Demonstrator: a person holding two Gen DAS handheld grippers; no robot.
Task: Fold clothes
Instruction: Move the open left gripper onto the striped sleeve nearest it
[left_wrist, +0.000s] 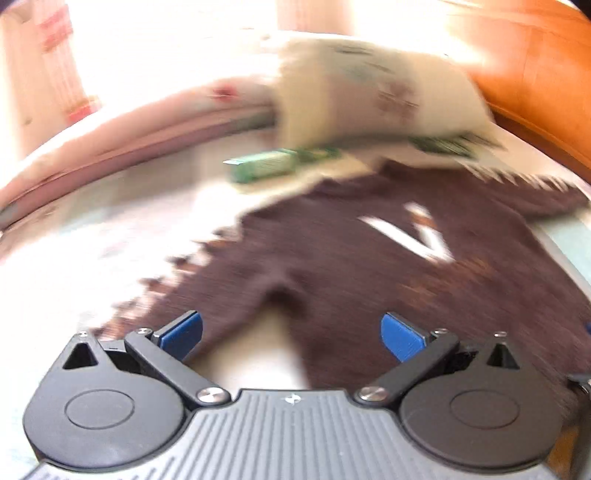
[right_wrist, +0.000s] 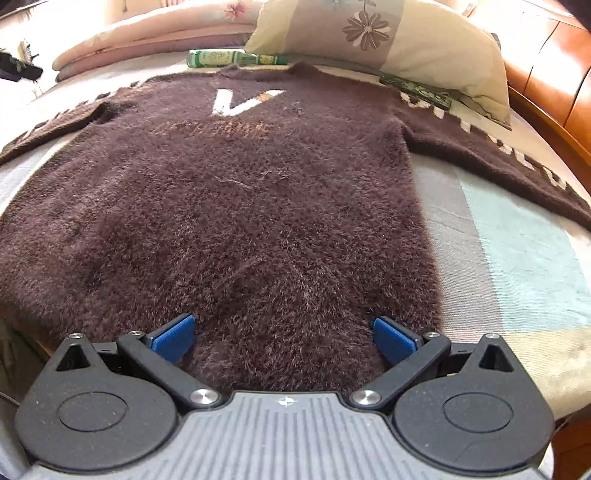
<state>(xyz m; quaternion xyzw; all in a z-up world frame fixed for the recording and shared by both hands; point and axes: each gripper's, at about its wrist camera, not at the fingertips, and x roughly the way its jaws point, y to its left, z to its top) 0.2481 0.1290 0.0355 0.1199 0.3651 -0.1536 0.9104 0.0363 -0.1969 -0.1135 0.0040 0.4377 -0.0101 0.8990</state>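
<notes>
A fuzzy dark brown sweater (right_wrist: 236, 192) with a white V mark (right_wrist: 240, 101) lies spread flat on the bed, sleeves out to both sides. My right gripper (right_wrist: 282, 338) is open at the sweater's bottom hem, with its blue pads (right_wrist: 173, 338) resting on the fabric near the right corner. The left wrist view is motion-blurred. There the sweater (left_wrist: 369, 266) shows at an angle, and my left gripper (left_wrist: 291, 336) is open over the notch where the left sleeve meets the body, holding nothing.
A floral pillow (right_wrist: 388, 40) lies at the head of the bed, with a green bottle (right_wrist: 218, 58) and a dark flat object (right_wrist: 424, 90) beside it. A pink quilt (right_wrist: 147, 33) is at the back left. An orange wooden frame (right_wrist: 546, 85) borders the right. Striped bedsheet (right_wrist: 517, 258) shows to the right.
</notes>
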